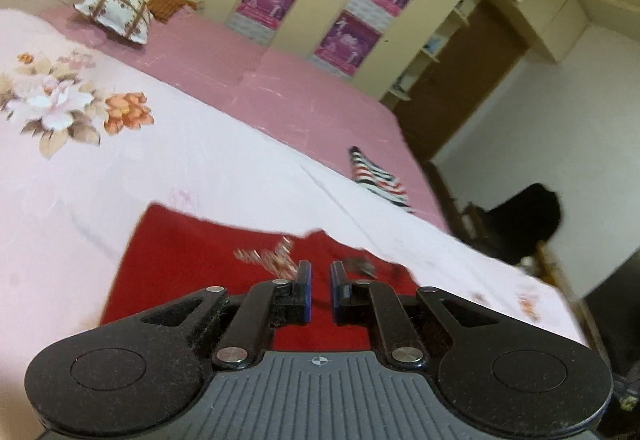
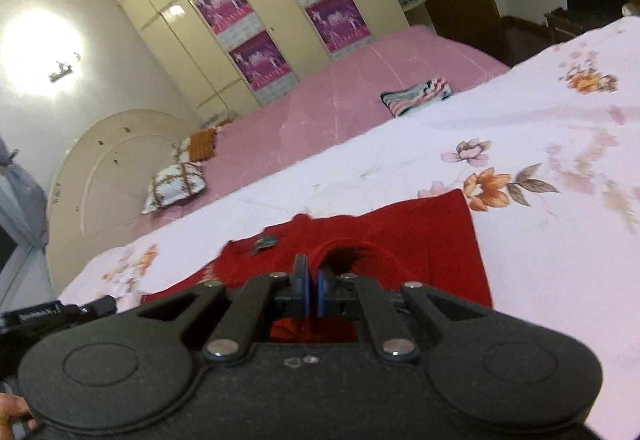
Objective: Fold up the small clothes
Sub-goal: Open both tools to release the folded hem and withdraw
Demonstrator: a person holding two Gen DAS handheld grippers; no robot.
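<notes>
A small red garment (image 1: 192, 256) lies spread on the white floral bedsheet (image 1: 120, 168), with a printed motif (image 1: 272, 258) on it. My left gripper (image 1: 320, 274) hovers just over the red cloth with its jaws a little apart and nothing between them. In the right wrist view the same red garment (image 2: 432, 236) lies under my right gripper (image 2: 313, 278), whose blue pads are nearly together at a raised red fold by the neck opening (image 2: 352, 252). Whether cloth is pinched between them is unclear.
A folded striped garment (image 1: 376, 176) lies near the sheet's far edge, also seen in the right wrist view (image 2: 416, 96). Pillows (image 1: 116, 10) sit at the head of the pink bed (image 1: 280, 80). Wardrobes with purple posters (image 1: 340, 0) stand behind. A dark chair (image 1: 520, 220) is beside the bed.
</notes>
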